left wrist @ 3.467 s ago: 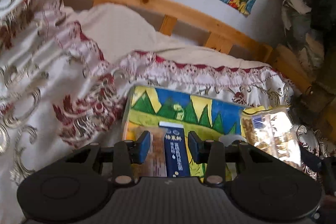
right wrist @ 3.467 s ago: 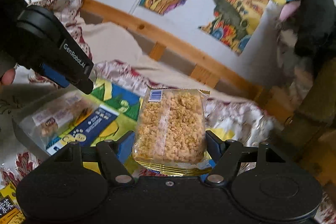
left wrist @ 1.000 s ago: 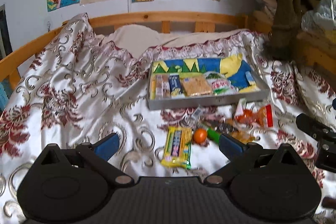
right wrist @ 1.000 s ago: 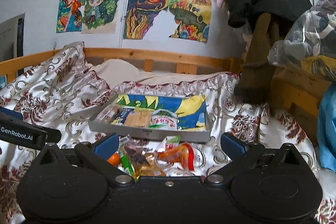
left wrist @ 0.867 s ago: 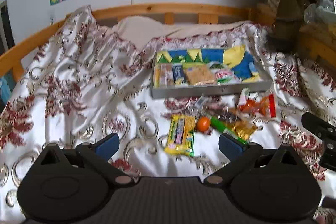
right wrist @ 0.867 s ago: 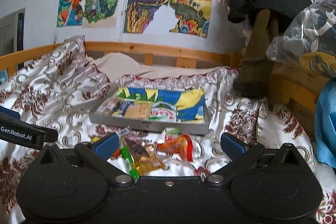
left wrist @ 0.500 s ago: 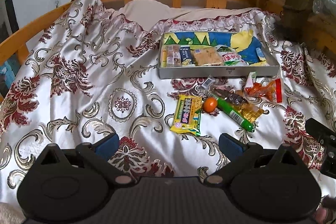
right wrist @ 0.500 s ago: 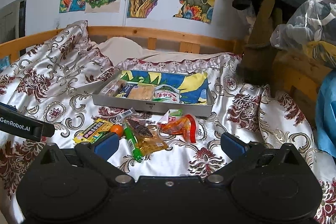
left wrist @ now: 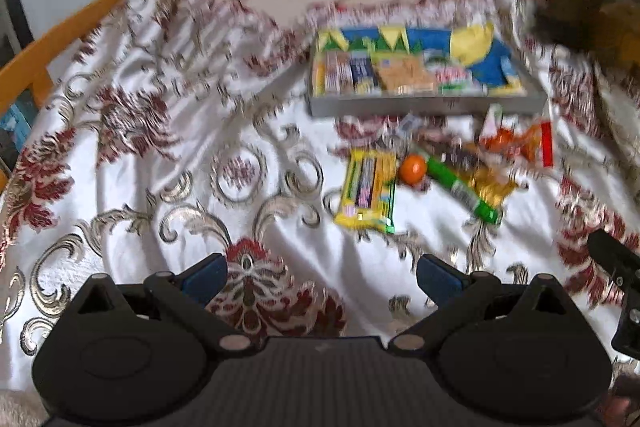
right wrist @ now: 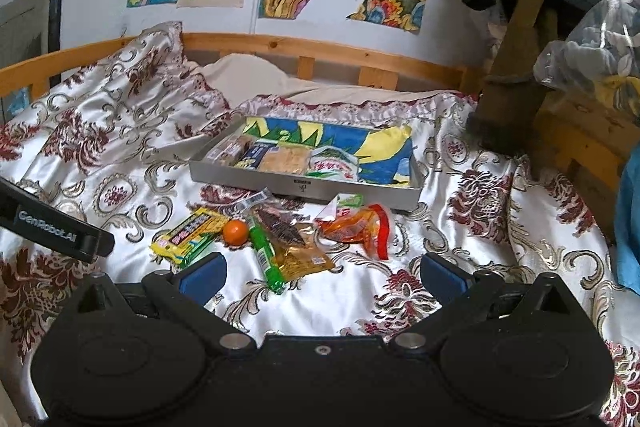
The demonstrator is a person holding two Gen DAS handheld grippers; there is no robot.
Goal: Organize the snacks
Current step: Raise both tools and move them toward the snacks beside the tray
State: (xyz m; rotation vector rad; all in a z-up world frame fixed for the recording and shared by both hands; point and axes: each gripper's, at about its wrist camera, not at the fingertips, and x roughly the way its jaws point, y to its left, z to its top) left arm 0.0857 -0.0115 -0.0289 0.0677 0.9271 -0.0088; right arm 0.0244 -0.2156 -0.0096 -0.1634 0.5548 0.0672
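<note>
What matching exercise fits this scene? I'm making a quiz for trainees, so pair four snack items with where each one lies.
Things:
1. crumbly biscuit pack
2. small orange ball
3. green stick pack
4. orange-red wrapper

Places:
A. on the bedspread, just in front of the tray's right half
B. inside the grey tray
C. between the yellow pack and the green stick pack
D. lying over a golden wrapper

Pairs: 1-B, 2-C, 3-D, 4-A
</note>
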